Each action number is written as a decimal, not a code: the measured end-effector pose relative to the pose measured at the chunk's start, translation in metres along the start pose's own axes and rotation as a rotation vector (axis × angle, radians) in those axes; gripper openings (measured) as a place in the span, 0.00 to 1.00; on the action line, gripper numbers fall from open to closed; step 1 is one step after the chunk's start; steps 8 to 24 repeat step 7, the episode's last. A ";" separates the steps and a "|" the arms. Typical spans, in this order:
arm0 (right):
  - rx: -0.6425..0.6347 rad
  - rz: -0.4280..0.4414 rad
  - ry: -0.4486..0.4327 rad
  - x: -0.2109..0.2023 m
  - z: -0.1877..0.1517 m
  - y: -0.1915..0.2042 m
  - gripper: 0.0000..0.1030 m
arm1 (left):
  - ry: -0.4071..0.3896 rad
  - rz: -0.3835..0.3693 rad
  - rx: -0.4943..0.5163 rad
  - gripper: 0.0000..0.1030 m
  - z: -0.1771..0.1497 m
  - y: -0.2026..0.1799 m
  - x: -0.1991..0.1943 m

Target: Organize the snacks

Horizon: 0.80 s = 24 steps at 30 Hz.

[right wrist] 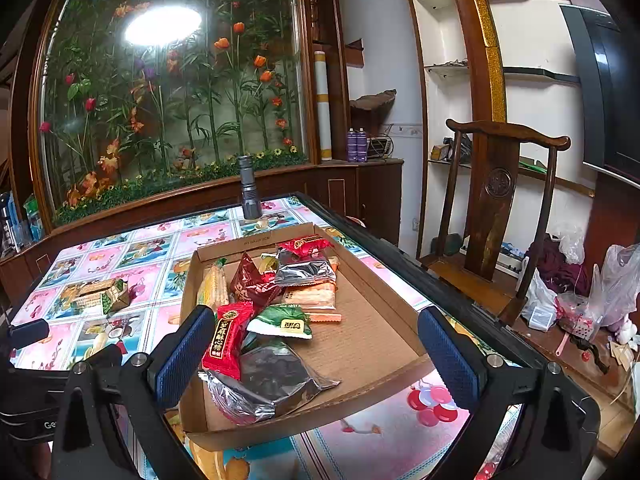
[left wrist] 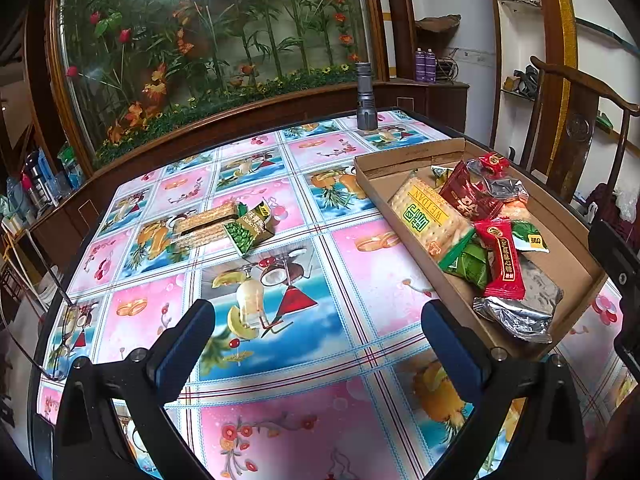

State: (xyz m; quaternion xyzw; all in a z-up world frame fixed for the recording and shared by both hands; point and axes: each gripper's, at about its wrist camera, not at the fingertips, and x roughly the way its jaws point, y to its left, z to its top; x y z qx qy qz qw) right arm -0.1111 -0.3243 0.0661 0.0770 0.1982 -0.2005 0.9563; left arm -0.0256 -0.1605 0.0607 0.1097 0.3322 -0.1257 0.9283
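A shallow cardboard tray [left wrist: 576, 256] [right wrist: 372, 344] on the table's right side holds several snack packets: a yellow cracker pack [left wrist: 430, 212], red candy packets [left wrist: 504, 258] [right wrist: 226, 338], green packets [right wrist: 284, 320] and silver foil bags [left wrist: 524, 308] [right wrist: 268, 380]. Two cracker packs and a green pea packet [left wrist: 244, 228] [right wrist: 114, 296] lie loose on the cloth left of the tray. My left gripper [left wrist: 318, 324] is open above bare cloth, empty, beside the tray's near left corner. My right gripper [right wrist: 316, 332] is open over the tray's near end, holding nothing.
A grey flashlight [left wrist: 366, 98] [right wrist: 249, 188] stands upright at the table's far edge. Eyeglasses [left wrist: 60, 328] lie near the left edge. A wooden chair [right wrist: 496, 216] stands right of the table, plastic bags [right wrist: 600, 292] beyond it. A glass plant display [left wrist: 216, 40] is behind.
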 end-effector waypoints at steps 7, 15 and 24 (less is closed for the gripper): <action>0.001 0.002 0.000 0.001 -0.001 0.001 0.99 | 0.026 0.031 -0.014 0.99 -0.001 0.005 0.001; 0.001 0.002 0.000 0.001 -0.001 0.001 0.99 | 0.026 0.031 -0.014 0.99 -0.001 0.005 0.001; 0.001 0.002 0.000 0.001 -0.001 0.001 0.99 | 0.026 0.031 -0.014 0.99 -0.001 0.005 0.001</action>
